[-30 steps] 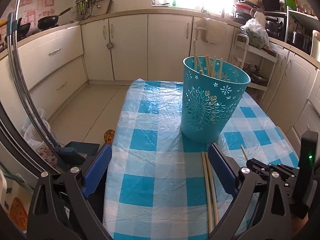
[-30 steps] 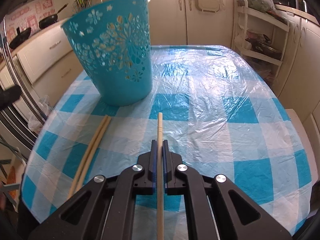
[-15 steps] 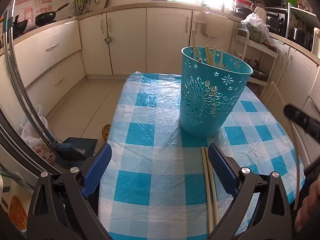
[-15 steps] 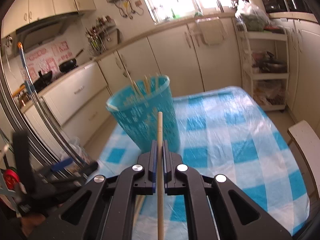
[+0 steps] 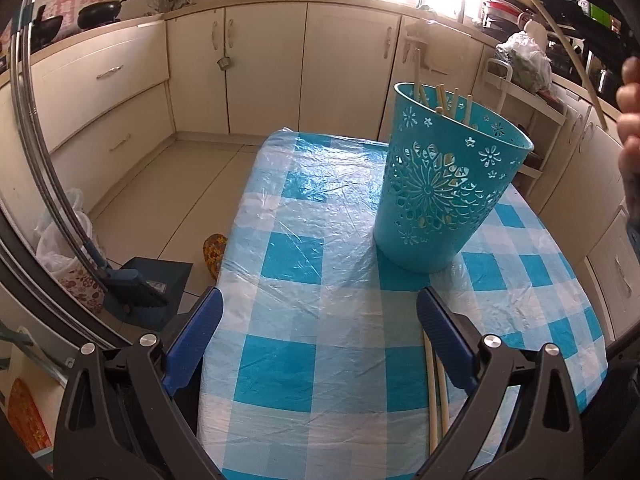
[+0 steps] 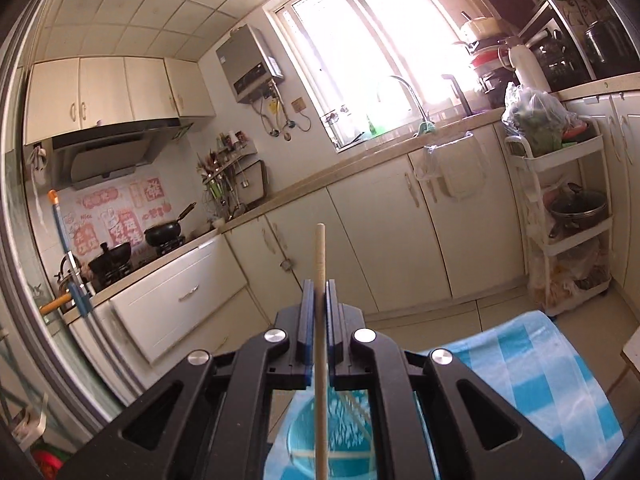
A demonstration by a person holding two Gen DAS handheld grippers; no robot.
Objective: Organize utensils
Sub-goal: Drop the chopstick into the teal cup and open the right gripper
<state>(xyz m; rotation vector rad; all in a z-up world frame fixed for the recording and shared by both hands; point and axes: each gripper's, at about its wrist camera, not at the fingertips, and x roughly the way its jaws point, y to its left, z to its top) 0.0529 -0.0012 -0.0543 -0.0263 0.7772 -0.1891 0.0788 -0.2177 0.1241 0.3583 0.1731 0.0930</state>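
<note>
Only left wrist shows 2 chopsticks (image 5: 436, 392) on tablecloth (image 5: 320, 280).

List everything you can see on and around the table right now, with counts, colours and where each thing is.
basket: one, teal, standing on the table
chopsticks in basket: several, wooden, tips above the rim
loose chopsticks: two, wooden, flat on the table by the left tongs
held chopstick: one, wooden, above the basket
tablecloth: one, blue and white check
left tongs: open, empty
right tongs: shut on the held chopstick
hand: right edge
</note>
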